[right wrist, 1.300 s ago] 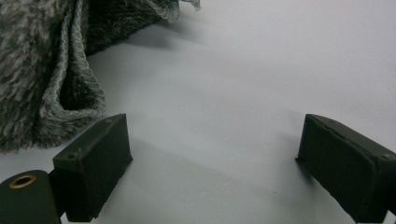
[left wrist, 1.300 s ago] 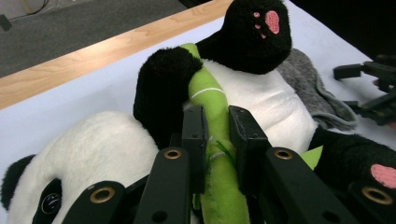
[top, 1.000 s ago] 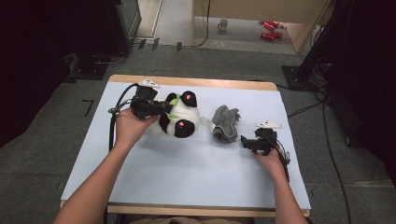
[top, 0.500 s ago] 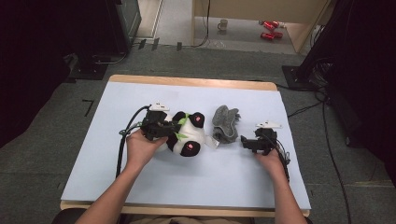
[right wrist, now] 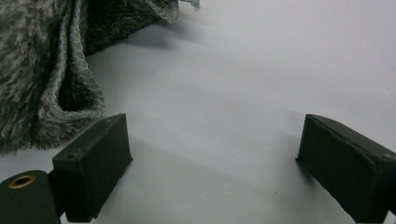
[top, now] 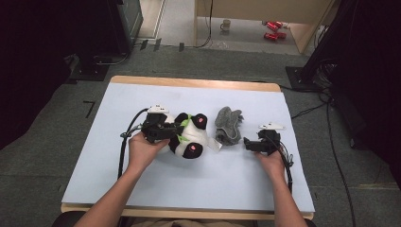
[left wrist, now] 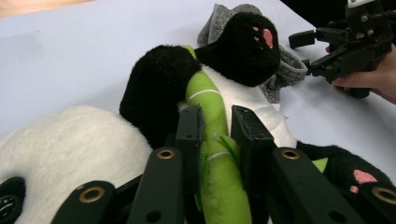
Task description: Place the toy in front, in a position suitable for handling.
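While one toy panda (top: 189, 138) lies on its back left of the middle of the one pale blue table (top: 94, 156), the left gripper (left wrist: 215, 135) has its jaws around the panda's single green bamboo stick (left wrist: 211, 112); they have just been opening and no longer seem to press it. Just right of the panda lies one grey glove (top: 228, 125), and past it the right gripper (top: 249, 144) rests with jaws wide apart and empty, its left jaw just beside the glove's cuff. Bare tabletop runs broad along the near edge and far-left corner.

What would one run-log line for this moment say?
left gripper: jaws just opening around panda toy's green stalk | right gripper: open beside grey cloth | table: panda toy lying
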Demonstrator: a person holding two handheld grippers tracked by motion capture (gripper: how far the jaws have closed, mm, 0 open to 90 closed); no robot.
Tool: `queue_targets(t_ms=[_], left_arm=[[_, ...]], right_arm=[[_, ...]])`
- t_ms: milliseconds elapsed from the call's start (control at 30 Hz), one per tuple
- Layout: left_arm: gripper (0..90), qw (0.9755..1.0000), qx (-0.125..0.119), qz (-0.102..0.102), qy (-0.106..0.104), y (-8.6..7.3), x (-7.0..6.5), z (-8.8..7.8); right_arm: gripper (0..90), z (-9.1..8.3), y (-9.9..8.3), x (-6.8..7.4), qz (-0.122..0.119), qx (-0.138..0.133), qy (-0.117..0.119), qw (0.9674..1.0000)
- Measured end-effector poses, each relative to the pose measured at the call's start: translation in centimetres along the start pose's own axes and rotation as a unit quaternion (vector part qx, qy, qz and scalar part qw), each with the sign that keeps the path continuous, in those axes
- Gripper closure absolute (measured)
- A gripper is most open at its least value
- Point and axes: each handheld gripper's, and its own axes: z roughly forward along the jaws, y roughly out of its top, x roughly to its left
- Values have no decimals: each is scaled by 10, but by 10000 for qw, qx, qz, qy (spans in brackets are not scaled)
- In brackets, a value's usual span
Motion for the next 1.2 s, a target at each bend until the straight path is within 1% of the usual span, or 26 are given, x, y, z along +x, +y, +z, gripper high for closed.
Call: queue_targets(t_ms=[33, 100, 200, 267, 333, 400, 433, 467, 500, 533, 567, 600, 633, 667, 733, 800, 900, 933, 967, 1100, 1200], left_arm=[[699, 10000, 9, -9, -68, 0, 0, 0], [655, 9999, -40, -5, -134, 0, 1, -1], [577, 9996, -111, -16, -244, 1, 2, -2], [532, 9995, -156, -22, -284, 2, 2, -3], [502, 9992, -191, 43, -339, 4, 2, -5], [478, 9990, -224, 55, -381, 5, 1, -7], [466, 9989, -236, 81, -395, 5, 1, -9], [456, 9989, -236, 81, -395, 5, 1, -9], [448, 9986, -294, 102, -421, 7, 2, -13], [439, 9985, -327, 99, -436, 8, 2, -16], [434, 9982, -378, 89, -466, 9, 3, -19], [425, 9982, -378, 89, -466, 9, 3, -19], [419, 9980, -392, 123, -480, 11, 4, -23], [416, 9980, -390, 186, -452, 11, 5, -27], [408, 9980, -400, 266, -415, 11, 7, -32], [405, 9979, -427, 313, -385, 10, 10, -38], [404, 9979, -461, 300, -354, 8, 17, -45], [403, 9979, -461, 300, -354, 8, 17, -45], [402, 9980, -478, 248, -331, 6, 22, -50], [401, 9979, -536, 213, -305, 1, 30, -59], [393, 9978, -553, 241, -273, -3, 35, -65]], right_arm=[[86, 0, 0, 0, 30, 6, -4, 10000], [89, 0, 0, 0, 46, 14, -8, 10000], [130, -2, 3, 0, 71, 96, -9, 9999], [151, -4, 5, -2, 166, 145, -5, 9998], [161, -5, 7, -3, 307, 176, 70, 9994], [168, -9, 11, -3, 352, 132, 122, 9992], [177, -11, 13, -3, 360, 66, 140, 9992], [177, -11, 13, -3, 360, 66, 140, 9992], [196, -16, 16, -2, 432, -67, 176, 9989], [195, -19, 21, -2, 461, -82, 209, 9987], [196, -21, 24, 0, 461, -104, 212, 9987], [200, -23, 27, 1, 422, -138, 200, 9988], [204, -25, 29, 3, 397, -162, 201, 9989], [206, -26, 30, 5, 382, -193, 200, 9989], [207, -28, 36, 10, 376, -225, 275, 9987], [210, -29, 41, 15, 320, -248, 341, 9986], [211, -30, 50, 24, 260, -308, 405, 9984], [211, -30, 52, 27, 239, -312, 421, 9983], [211, -29, 54, 30, 202, -324, 438, 9983], [211, -27, 60, 38, 144, -268, 509, 9982], [202, -23, 63, 46, 99, -255, 539, 9982]])
